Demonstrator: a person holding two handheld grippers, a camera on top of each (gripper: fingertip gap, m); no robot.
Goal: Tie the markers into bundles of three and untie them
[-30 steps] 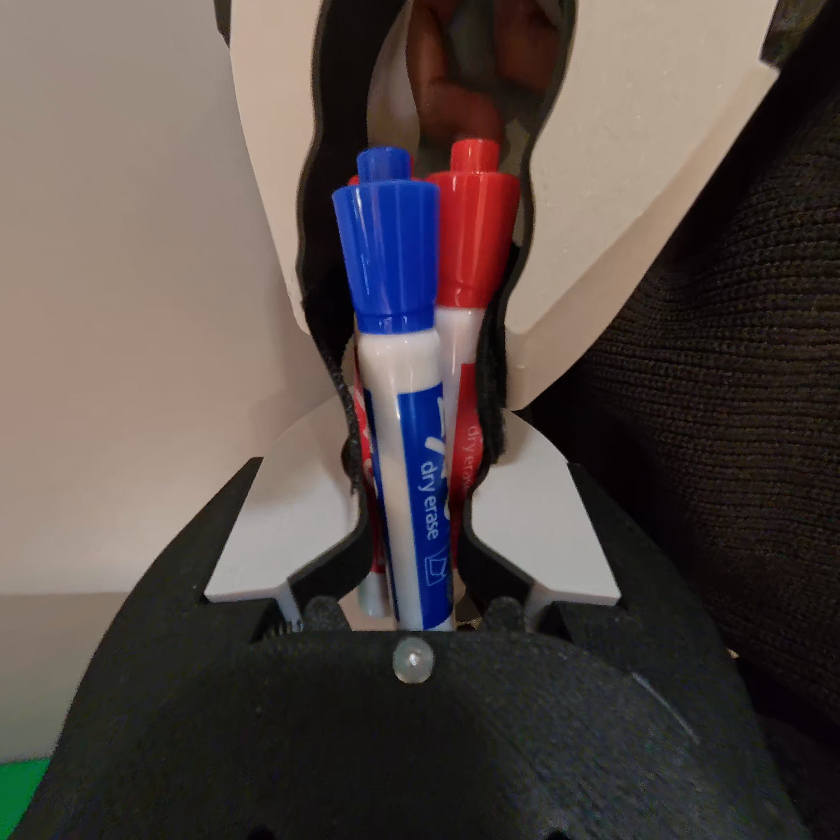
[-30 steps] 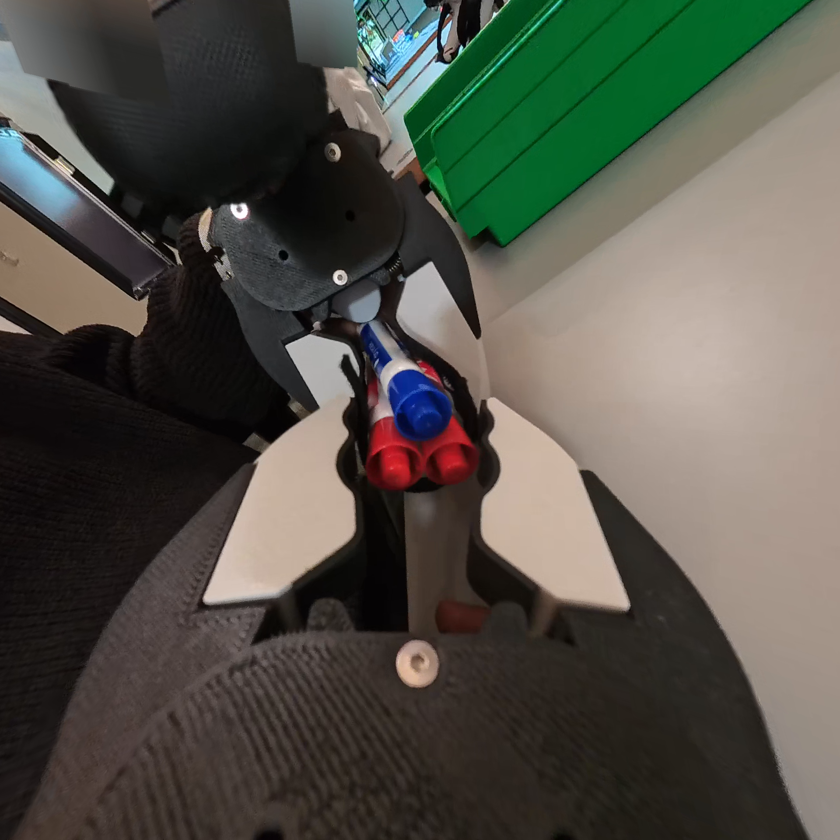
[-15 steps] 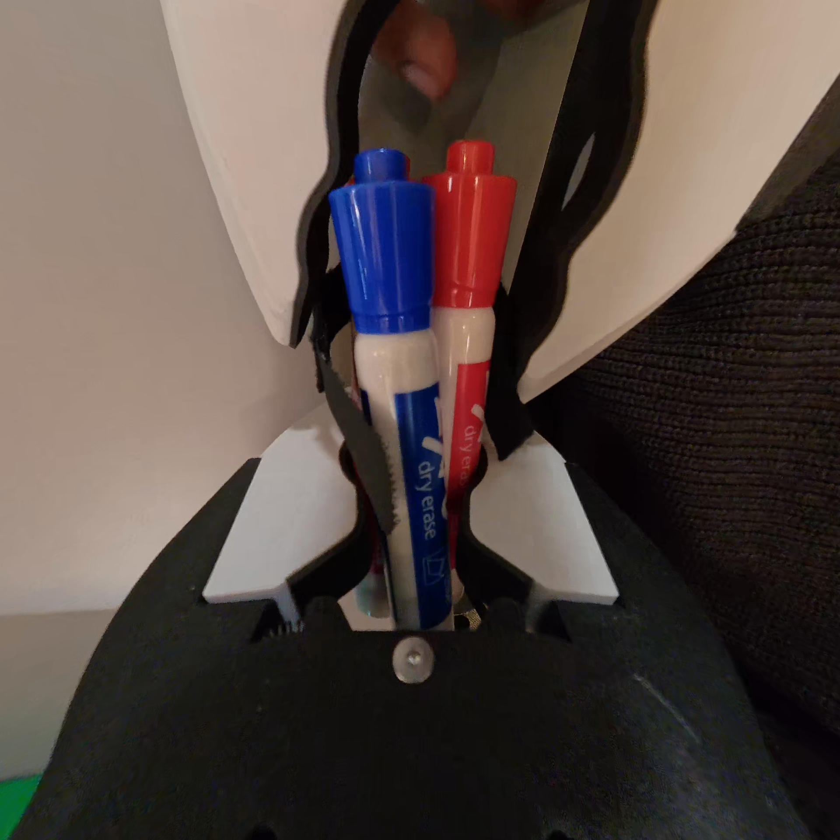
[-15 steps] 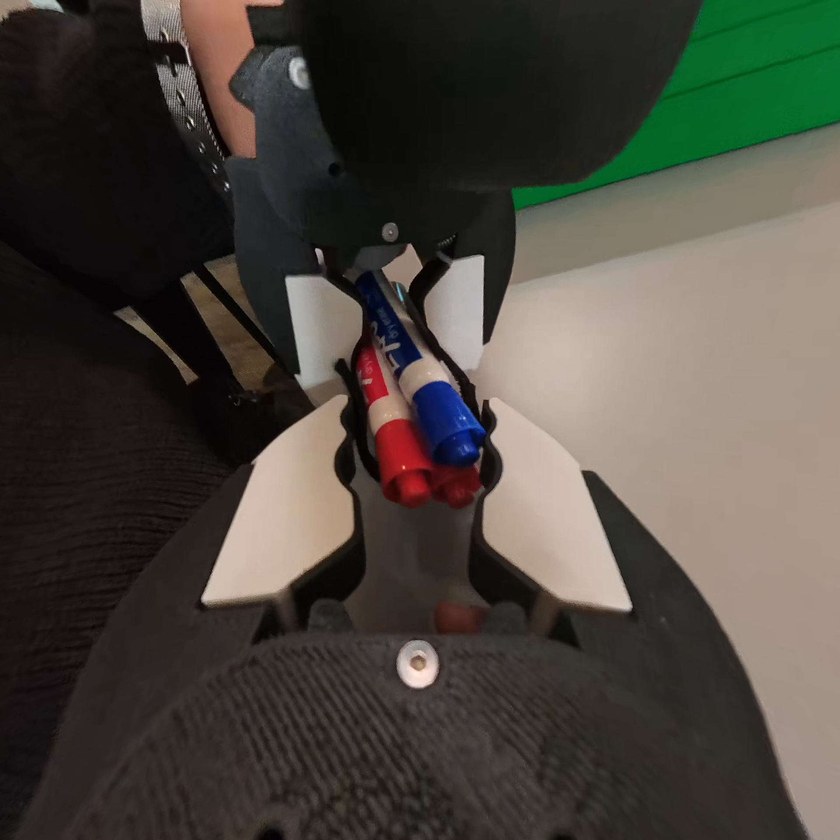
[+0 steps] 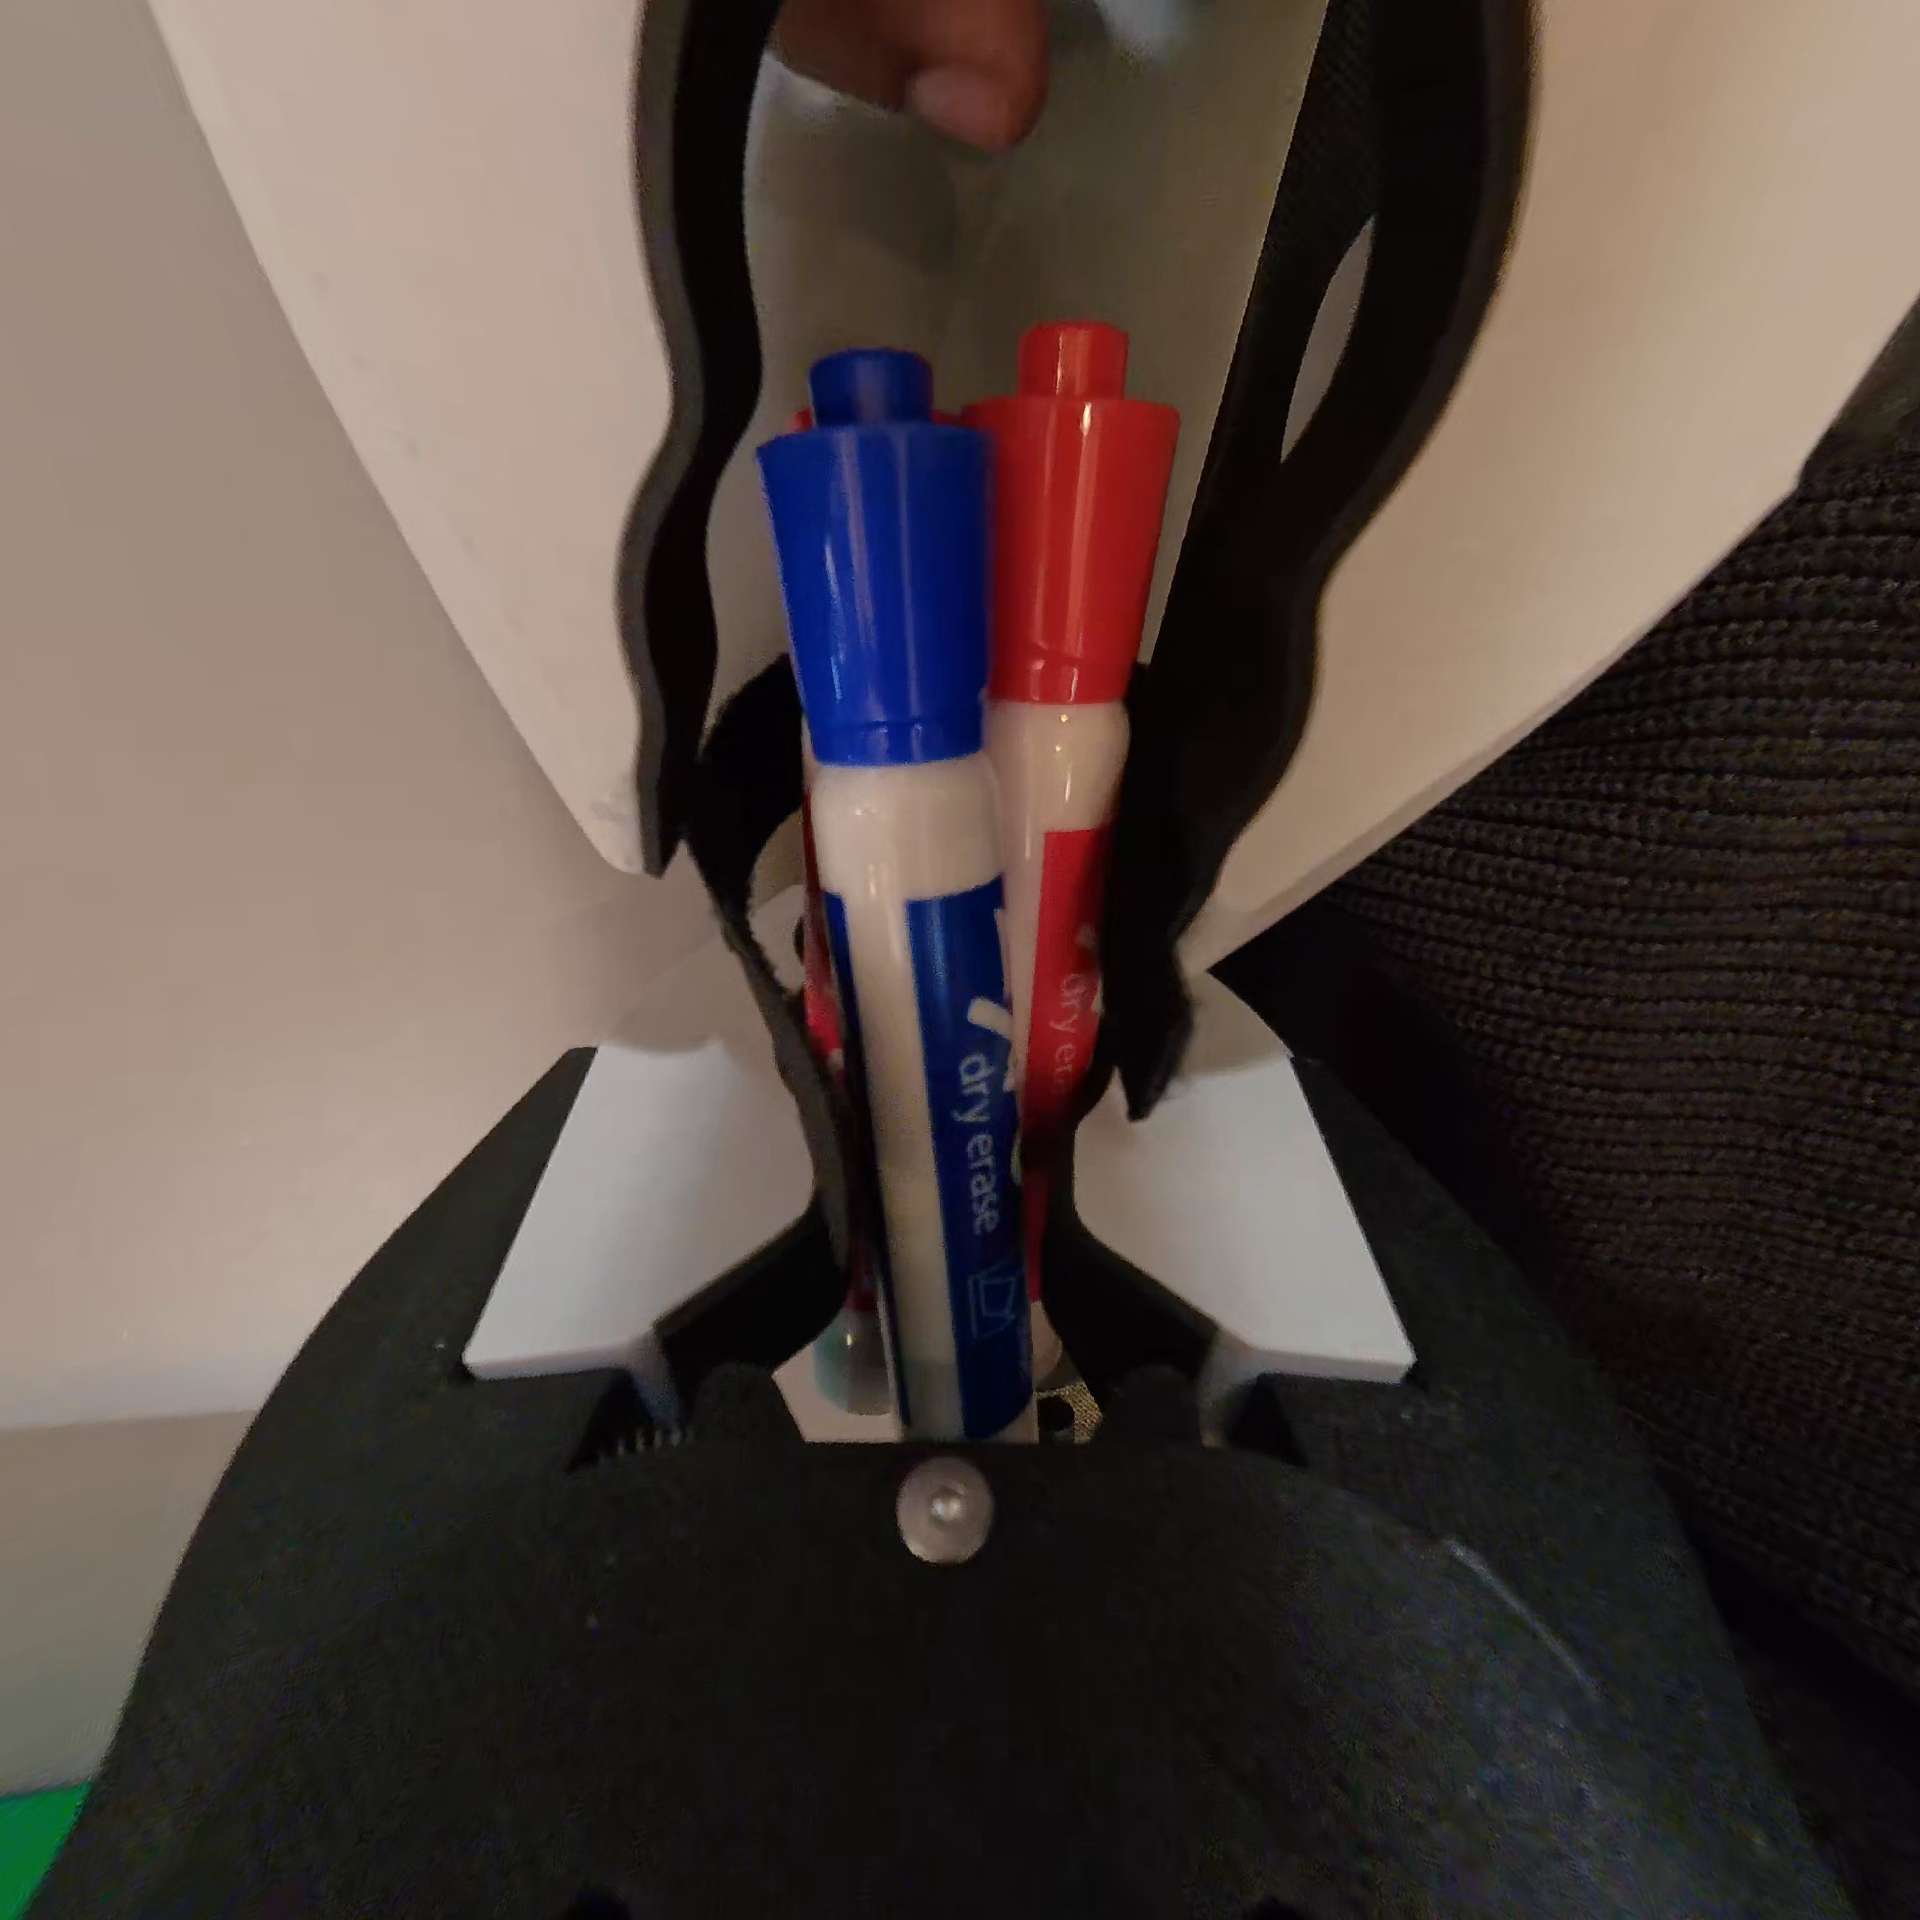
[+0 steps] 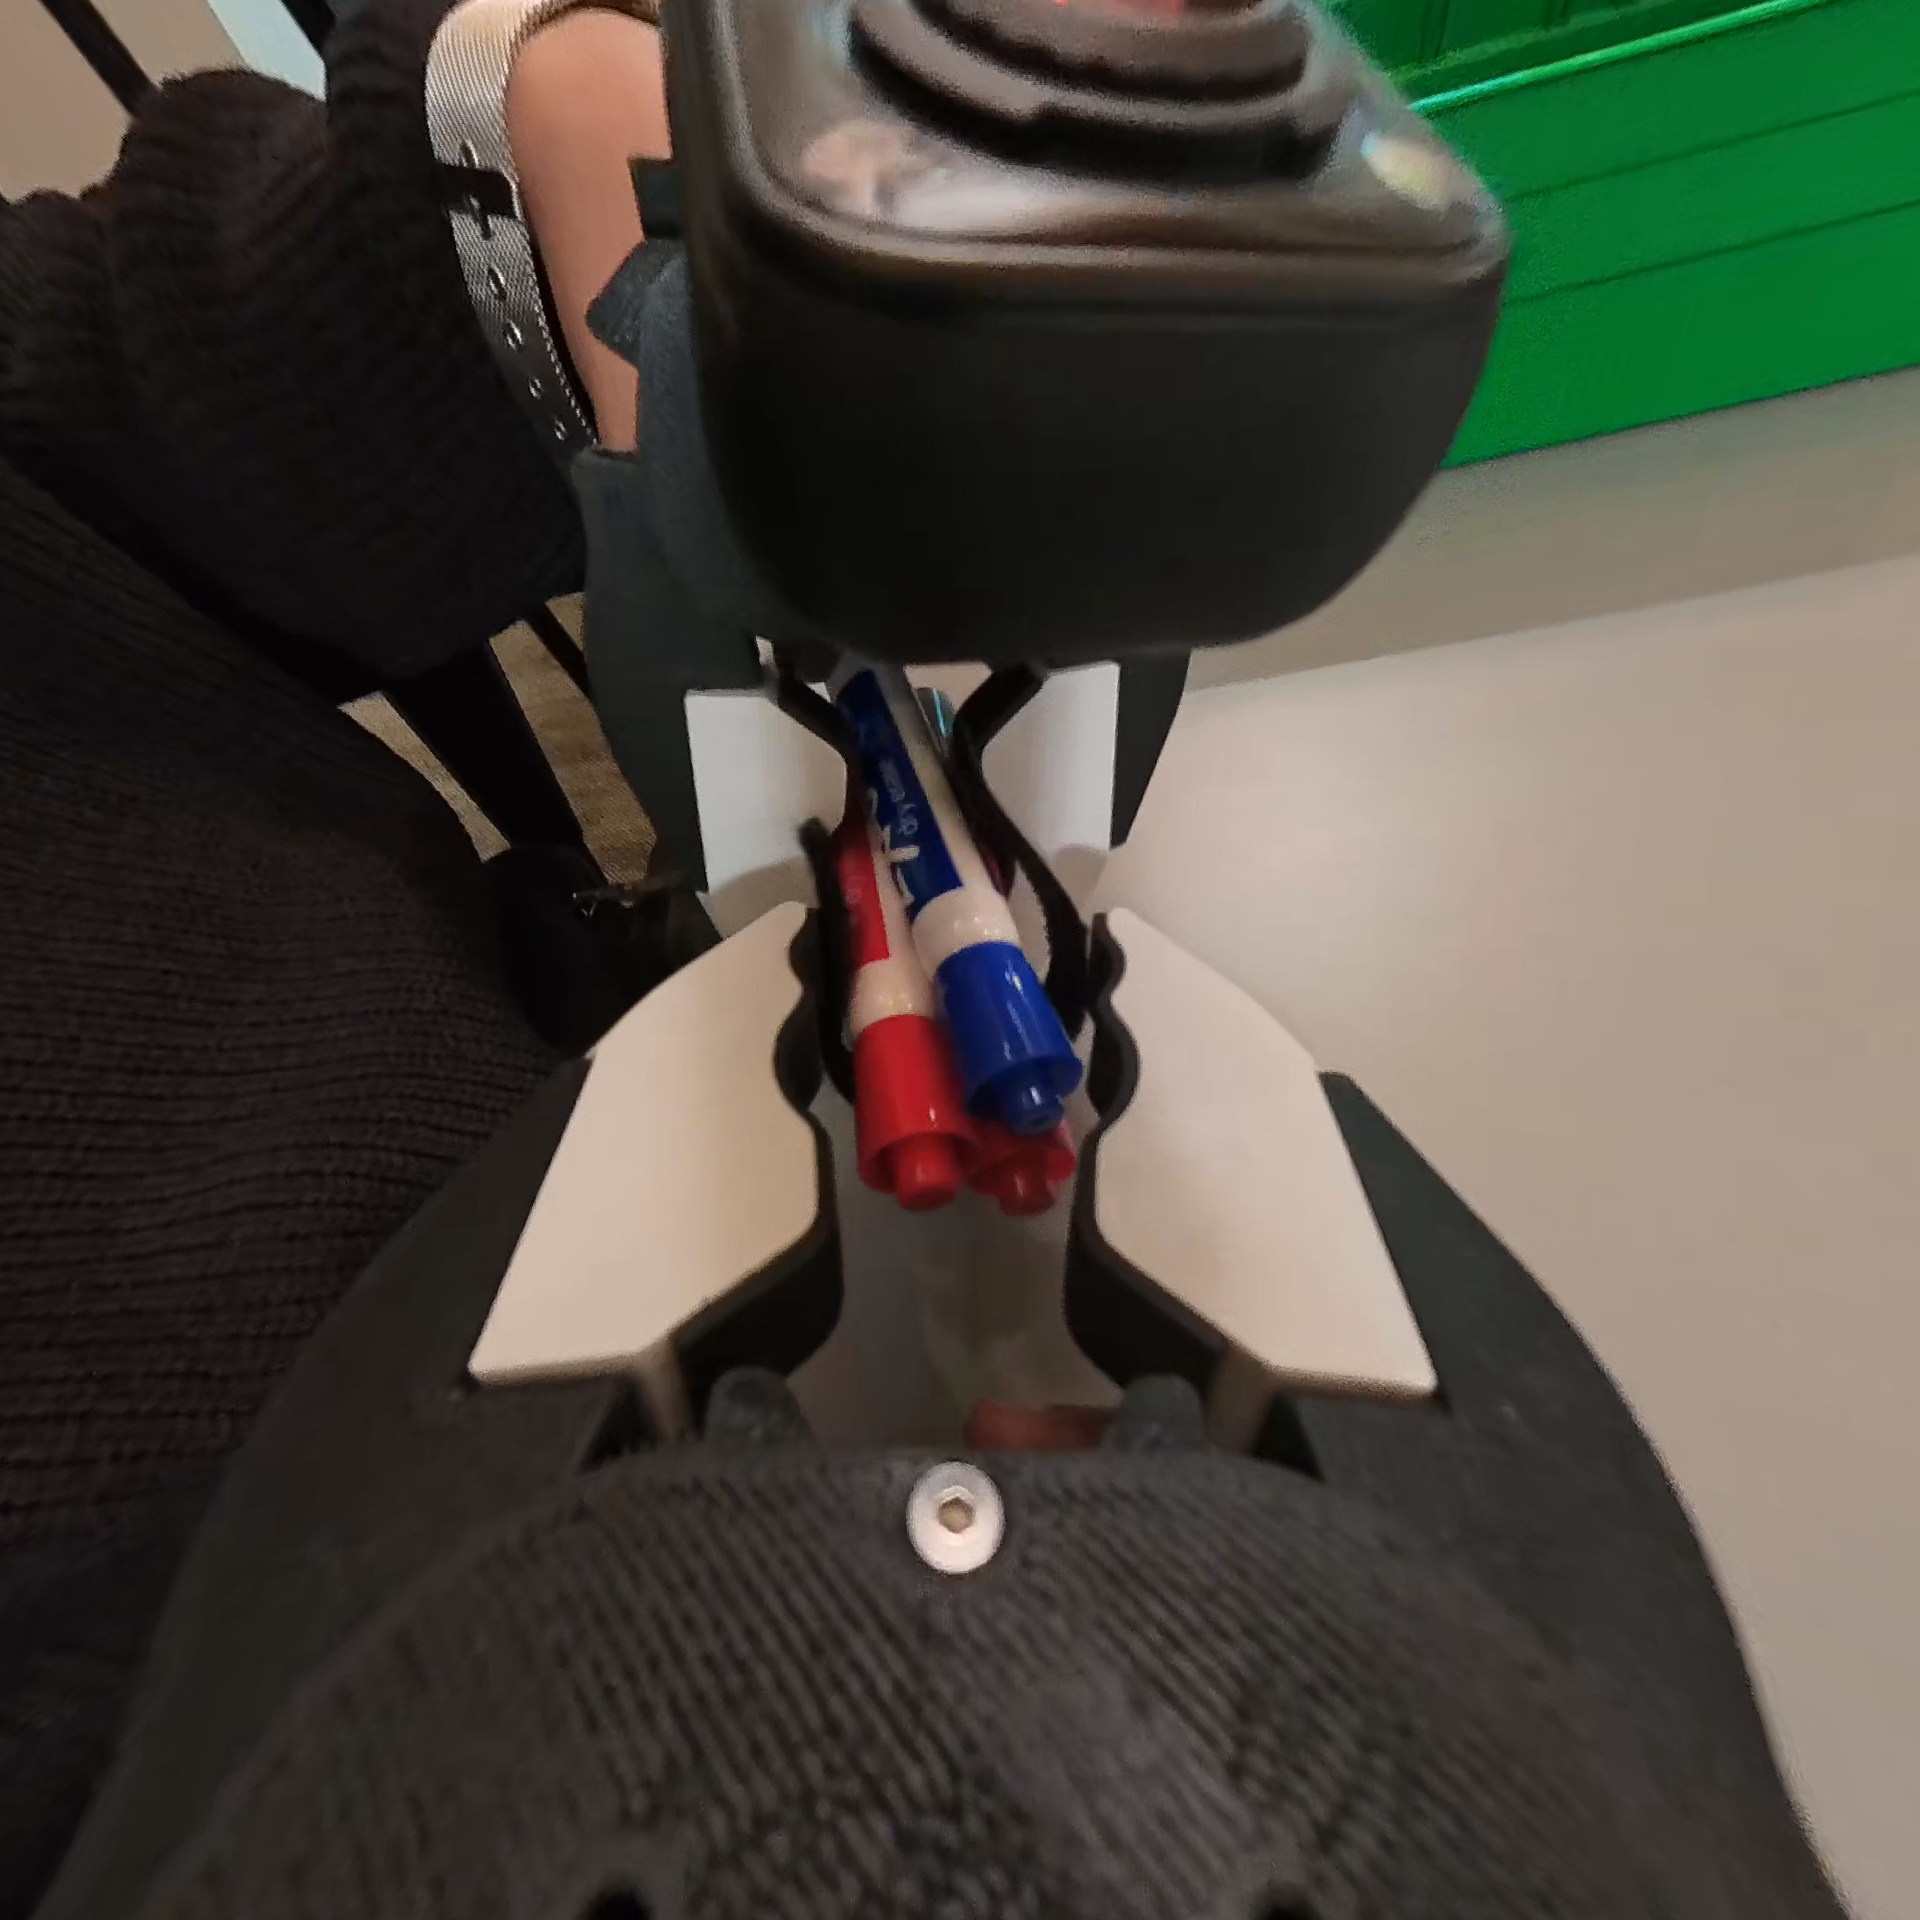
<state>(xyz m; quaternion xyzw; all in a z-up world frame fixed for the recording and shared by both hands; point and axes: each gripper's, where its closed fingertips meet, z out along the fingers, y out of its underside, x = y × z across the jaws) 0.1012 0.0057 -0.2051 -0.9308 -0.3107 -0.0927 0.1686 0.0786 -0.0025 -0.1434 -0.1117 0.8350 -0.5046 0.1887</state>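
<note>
My left gripper [image 5: 966, 1039] is shut on a bundle of three dry-erase markers, gripping their barrels. The blue marker [image 5: 883, 582] lies in front, a red marker [image 5: 1081, 540] beside it, and a second red one is mostly hidden behind. My right gripper [image 6: 956, 935] is open, facing the left gripper [image 6: 904, 810] head-on. Its fingers [image 6: 675, 1143] stand on either side of the capped ends of the blue marker [image 6: 997, 1018] and the red markers [image 6: 904, 1101], with a small gap showing. In the left wrist view its white fingers [image 5: 416, 416] flank the caps.
The left gripper's black camera housing [image 6: 1039, 312] fills the top of the right wrist view. Green bins [image 6: 1662, 260] stand behind on a pale tabletop [image 6: 1558, 935]. A black knit sleeve [image 6: 208, 1039] is at the left, and also shows at the right of the left wrist view [image 5: 1610, 1039]. A fingertip [image 5: 935, 83] shows up top. Across from one pair of fingers to the other is roughly 6 cm.
The right gripper has slid farther over the marker caps toward the left gripper, and its jaws stand wider apart. The left gripper has kept its hold and tilted, bringing its camera housing overhead.
</note>
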